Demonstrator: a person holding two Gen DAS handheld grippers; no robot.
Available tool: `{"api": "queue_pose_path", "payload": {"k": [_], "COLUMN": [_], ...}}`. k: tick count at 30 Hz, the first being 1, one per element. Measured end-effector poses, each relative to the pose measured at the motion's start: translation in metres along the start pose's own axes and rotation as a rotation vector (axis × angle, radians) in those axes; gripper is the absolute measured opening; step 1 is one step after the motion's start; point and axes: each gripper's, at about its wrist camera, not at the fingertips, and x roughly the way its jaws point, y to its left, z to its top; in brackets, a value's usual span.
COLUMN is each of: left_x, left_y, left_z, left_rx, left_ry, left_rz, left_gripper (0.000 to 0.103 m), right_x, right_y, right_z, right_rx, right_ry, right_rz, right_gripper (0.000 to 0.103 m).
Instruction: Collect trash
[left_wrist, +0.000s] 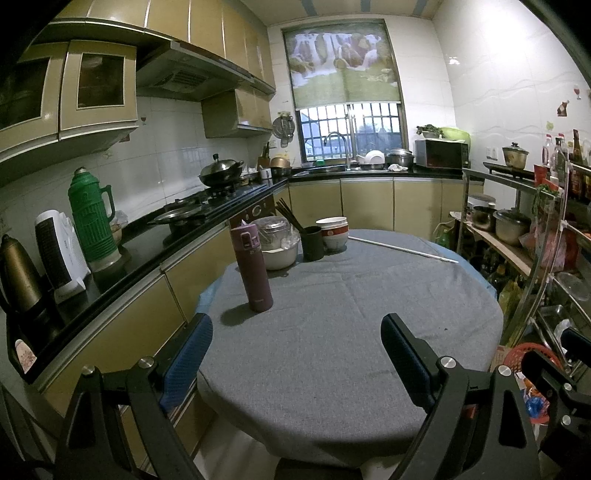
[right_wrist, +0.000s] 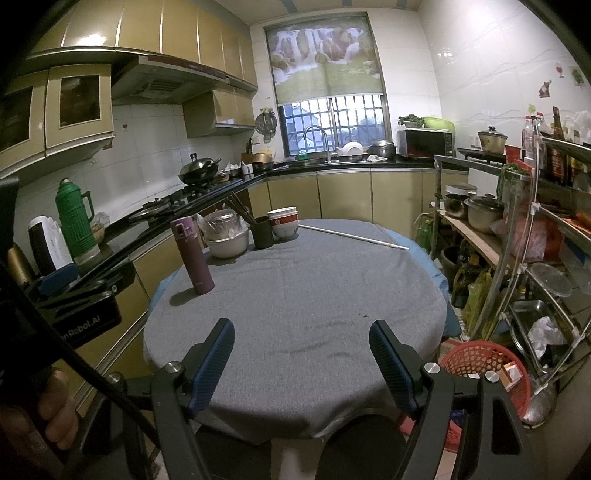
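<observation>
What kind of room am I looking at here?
A lived-in home kitchen, by the look of it. A lidded metal wok sits on the black gas hob, a curved steel tap stands at the barred window, and stacked white bowls rest on the round grey-clothed table.

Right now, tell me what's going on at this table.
A person holds a gripper in each hand at the near edge of the round table. The left gripper and the right gripper are both open and hold nothing. On the grey cloth stand a purple flask, bowls and a cup of chopsticks. A red basket sits on the floor to the right. Nothing has been picked up yet.
</observation>
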Motion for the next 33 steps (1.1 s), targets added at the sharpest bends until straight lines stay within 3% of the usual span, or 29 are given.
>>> {"api": "queue_pose_path", "payload": {"k": [33], "left_x": [0.0004], "left_y": [0.0], "left_z": [0.0003], "left_rx": [0.002], "left_ry": [0.0], "left_rz": [-0.002], "left_gripper": [0.093], "right_x": [-0.0003], "right_y": [-0.0018], "right_z": [0.0029], "right_rx": [-0.001], "right_ry": [0.001], "right_rz": [0.001], "right_gripper": [0.079]}}
